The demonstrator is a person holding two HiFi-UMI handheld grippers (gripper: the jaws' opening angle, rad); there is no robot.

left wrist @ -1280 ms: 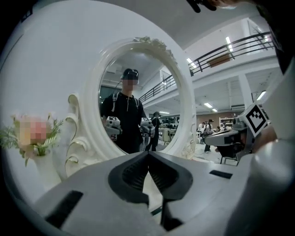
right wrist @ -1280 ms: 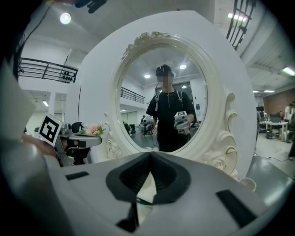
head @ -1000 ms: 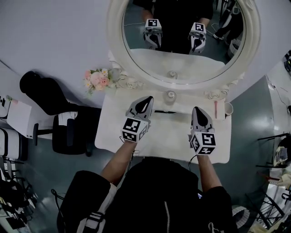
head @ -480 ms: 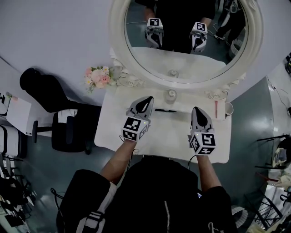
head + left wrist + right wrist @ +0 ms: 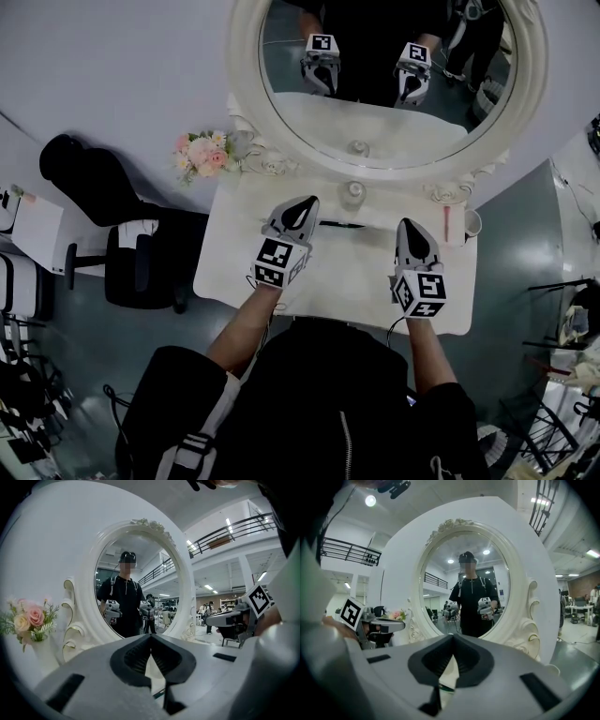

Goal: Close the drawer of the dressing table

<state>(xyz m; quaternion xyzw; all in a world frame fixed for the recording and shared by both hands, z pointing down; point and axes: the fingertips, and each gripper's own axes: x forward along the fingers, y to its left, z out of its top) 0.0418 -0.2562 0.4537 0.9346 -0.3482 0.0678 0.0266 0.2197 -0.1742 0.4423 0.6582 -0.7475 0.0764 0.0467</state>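
I hold my left gripper [image 5: 306, 204] and my right gripper [image 5: 408, 228] side by side over the white surface [image 5: 352, 277] of the dressing table, both aimed toward the round mirror [image 5: 375, 94]. Each has its jaws pressed together with nothing between them. I cannot see the drawer: the table's front edge is hidden under my arms and body, so I cannot tell whether it is out or in. My guess is the push is either finished or not begun.
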